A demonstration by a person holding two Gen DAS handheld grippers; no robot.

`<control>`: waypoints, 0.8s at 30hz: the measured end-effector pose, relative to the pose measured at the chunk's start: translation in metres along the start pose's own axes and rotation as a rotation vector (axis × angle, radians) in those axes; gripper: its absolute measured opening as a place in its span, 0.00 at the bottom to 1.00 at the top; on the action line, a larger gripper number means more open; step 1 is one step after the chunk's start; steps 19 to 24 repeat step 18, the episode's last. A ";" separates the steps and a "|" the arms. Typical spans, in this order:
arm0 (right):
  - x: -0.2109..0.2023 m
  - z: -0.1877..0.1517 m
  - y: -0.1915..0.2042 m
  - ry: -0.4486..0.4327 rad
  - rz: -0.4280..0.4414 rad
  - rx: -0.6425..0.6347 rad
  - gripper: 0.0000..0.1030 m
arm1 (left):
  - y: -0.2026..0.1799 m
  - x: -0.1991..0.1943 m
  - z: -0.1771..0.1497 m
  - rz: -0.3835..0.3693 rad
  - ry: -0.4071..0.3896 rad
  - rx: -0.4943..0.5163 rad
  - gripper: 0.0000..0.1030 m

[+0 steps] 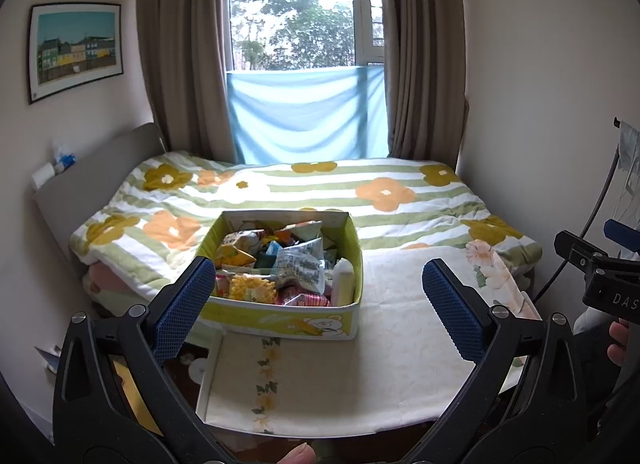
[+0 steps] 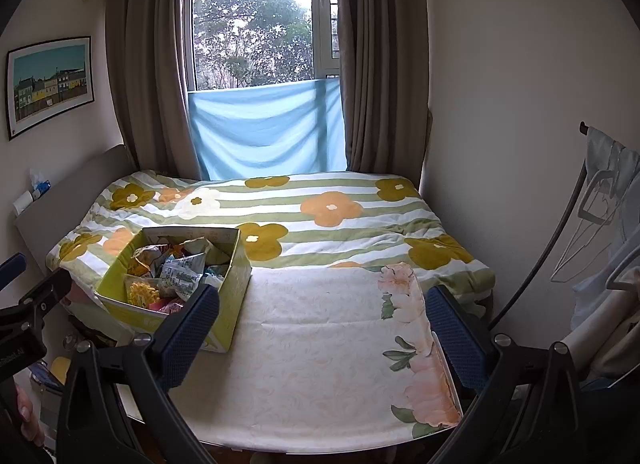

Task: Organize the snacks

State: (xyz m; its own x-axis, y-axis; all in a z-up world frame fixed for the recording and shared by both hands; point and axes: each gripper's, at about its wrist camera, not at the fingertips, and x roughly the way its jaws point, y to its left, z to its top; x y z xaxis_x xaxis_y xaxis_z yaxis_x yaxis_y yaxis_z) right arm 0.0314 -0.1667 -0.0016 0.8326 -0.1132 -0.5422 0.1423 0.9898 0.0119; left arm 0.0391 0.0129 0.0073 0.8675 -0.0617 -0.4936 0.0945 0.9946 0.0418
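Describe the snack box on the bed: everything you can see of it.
The snack box is an open-topped, rectangular cardboard carton, yellow-green outside with a cartoon bear printed on its near wall and pale inside. It sits upright on the cream sheet, its far end toward the flowered quilt. It is heaped with mixed snack packets. Neither tool touches it.

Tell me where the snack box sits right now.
The snack box sits on the cream cloth-covered table at its far left, against the flowered bed quilt. In the left wrist view it is beside the left gripper's left finger.
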 end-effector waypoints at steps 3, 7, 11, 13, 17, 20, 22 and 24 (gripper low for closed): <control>0.000 0.000 0.002 0.002 0.000 -0.001 1.00 | 0.000 0.000 0.000 0.008 0.000 0.001 1.00; 0.001 0.000 0.003 0.000 0.002 0.000 1.00 | -0.002 0.003 0.000 0.016 -0.003 0.013 1.00; 0.005 0.001 0.007 0.008 0.007 0.001 1.00 | 0.001 0.009 0.000 0.010 0.018 -0.007 1.00; 0.008 0.001 0.008 0.015 0.011 0.004 1.00 | 0.004 0.014 0.001 0.003 0.031 -0.019 1.00; 0.017 0.004 0.012 0.026 0.011 0.008 1.00 | 0.011 0.024 0.003 0.007 0.042 -0.025 1.00; 0.020 0.005 0.014 0.030 0.012 0.009 1.00 | 0.012 0.027 0.004 0.009 0.048 -0.024 1.00; 0.020 0.005 0.014 0.030 0.012 0.009 1.00 | 0.012 0.027 0.004 0.009 0.048 -0.024 1.00; 0.020 0.005 0.014 0.030 0.012 0.009 1.00 | 0.012 0.027 0.004 0.009 0.048 -0.024 1.00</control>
